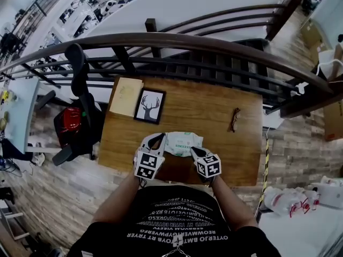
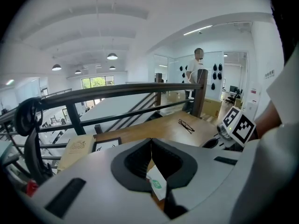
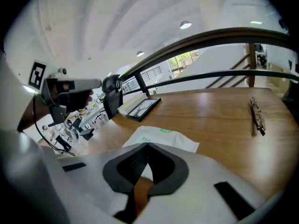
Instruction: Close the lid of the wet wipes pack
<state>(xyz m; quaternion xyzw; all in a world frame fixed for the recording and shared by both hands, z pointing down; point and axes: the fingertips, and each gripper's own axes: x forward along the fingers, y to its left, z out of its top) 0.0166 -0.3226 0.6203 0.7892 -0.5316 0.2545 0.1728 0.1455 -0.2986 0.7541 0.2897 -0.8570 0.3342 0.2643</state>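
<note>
Wet wipes pack: your left gripper and right gripper flank it, both pressed together, empty; closing press likely next.

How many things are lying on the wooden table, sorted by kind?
Wet wipes pack: 1
Framed deer picture: 1
Tan book: 1
Eyeglasses: 1
Total: 4

desk: wood, smooth, satin sheen
wet wipes pack: plastic film, apparently soft, slight gloss
railing: dark, matt
</note>
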